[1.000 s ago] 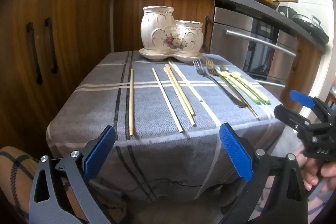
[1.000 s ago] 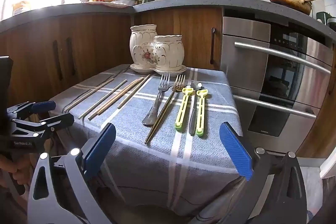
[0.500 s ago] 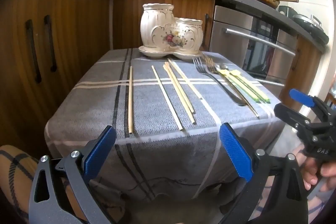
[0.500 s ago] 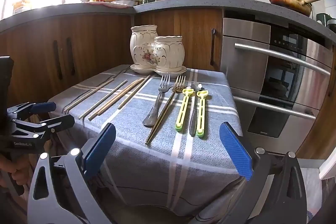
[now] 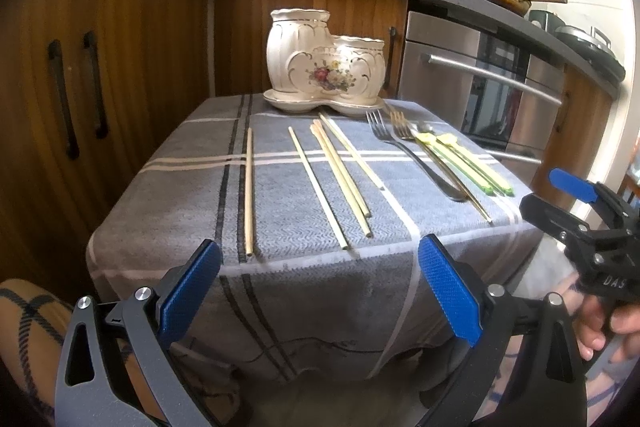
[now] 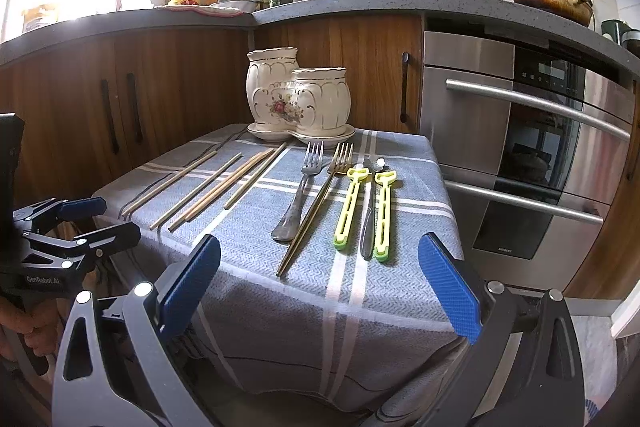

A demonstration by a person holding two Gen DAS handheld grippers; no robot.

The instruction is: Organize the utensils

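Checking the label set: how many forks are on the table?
2. A silver fork lies right of the chopsticks; a gold fork lies just right of it, beside the yellow-green utensils. Both point tines toward the ceramic holder. None appear hidden.

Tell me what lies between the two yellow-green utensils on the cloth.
In the right wrist view, a dark metal utensil lies between the two yellow-green utensils, parallel to them.

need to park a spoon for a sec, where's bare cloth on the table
Bare cloth: the strip between the lone chopstick and the table's left edge, and the near-right corner in front of the green handles. A narrower lane runs between the chopstick group and the silver fork. It is crowded by the ceramic holder.
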